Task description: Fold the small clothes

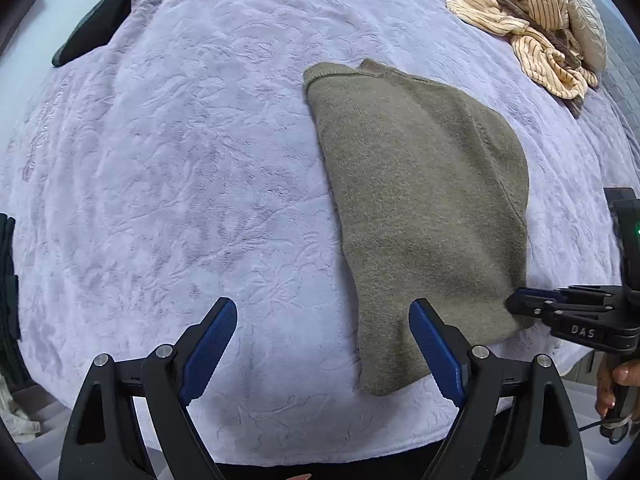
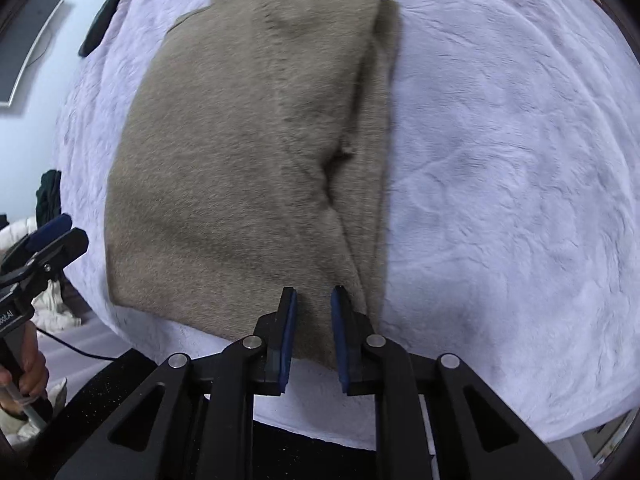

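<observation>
Sweater (image 2: 240, 152): lengthwise fold seemingly done, cross fold judged left.
Left gripper (image 1: 324, 344): spread wide, nothing held.
Right gripper (image 2: 314, 320): narrowly parted over the hem, bottom centre.
Striped heap (image 1: 532, 20): upper right, unfolded.

A lavender plush bedspread (image 1: 180, 160) beneath a pale blue wall (image 2: 28, 128).

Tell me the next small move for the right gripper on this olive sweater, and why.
Probably close the right gripper: its jaws straddle the near hem of the olive sweater with a narrow gap, not yet pinching. The left gripper is wide open over bare blanket, beside the sweater's left edge.
</observation>
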Demonstrator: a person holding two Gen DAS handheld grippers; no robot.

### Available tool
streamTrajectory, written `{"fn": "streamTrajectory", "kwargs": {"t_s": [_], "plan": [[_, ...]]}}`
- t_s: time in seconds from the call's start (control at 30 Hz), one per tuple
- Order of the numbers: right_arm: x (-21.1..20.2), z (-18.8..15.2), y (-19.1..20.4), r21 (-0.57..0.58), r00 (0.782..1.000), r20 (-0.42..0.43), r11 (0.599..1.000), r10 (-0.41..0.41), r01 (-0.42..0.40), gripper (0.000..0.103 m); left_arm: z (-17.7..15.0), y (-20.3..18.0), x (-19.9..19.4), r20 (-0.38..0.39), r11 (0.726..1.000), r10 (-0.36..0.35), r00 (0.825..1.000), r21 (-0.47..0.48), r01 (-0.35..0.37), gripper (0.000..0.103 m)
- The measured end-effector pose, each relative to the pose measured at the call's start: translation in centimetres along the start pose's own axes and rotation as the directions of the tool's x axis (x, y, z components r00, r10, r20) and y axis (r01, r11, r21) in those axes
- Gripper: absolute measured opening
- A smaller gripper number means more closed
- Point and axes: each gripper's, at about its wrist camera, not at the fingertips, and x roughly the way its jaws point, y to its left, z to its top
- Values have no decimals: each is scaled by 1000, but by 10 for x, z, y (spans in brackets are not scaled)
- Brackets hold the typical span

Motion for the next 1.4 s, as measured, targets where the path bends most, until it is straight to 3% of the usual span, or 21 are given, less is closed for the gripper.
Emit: {"fn": "streamTrajectory", "kwargs": {"t_s": [0.1, 0.2, 0.27, 0.63, 1.07, 1.13, 1.4], "plan": [[-6, 3, 3, -2, 998, 0, 998, -56, 56, 19, 0, -3, -2, 6, 1000, 12, 1000, 6, -12, 89], [-19, 0, 7, 12, 983, 3, 983, -185, 185, 30, 1, -7, -6, 12, 1000, 10, 1000, 14, -10, 89], [-31, -3, 4, 51, 988, 21, 987, -151, 150, 31, 0, -9, -8, 14, 1000, 11, 1000, 20, -11, 89], [-85, 3, 37, 63, 980, 127, 988, -150, 143, 71, 8, -17, -19, 4, 1000, 5, 1000, 29, -5, 89], [-92, 10, 62, 105, 969, 158, 979, -190, 175, 85, 16, -21, -30, -19, 999, 47, 999, -21, -48, 89], [-93, 11, 62, 113, 965, 163, 975, -206, 189, 95, 16, -22, -30, -23, 999, 44, 999, -20, -44, 89], [-99, 11, 64, 124, 954, 179, 967, -241, 222, 95, 17, -24, -31, -44, 999, 38, 998, -23, -39, 89]]}}
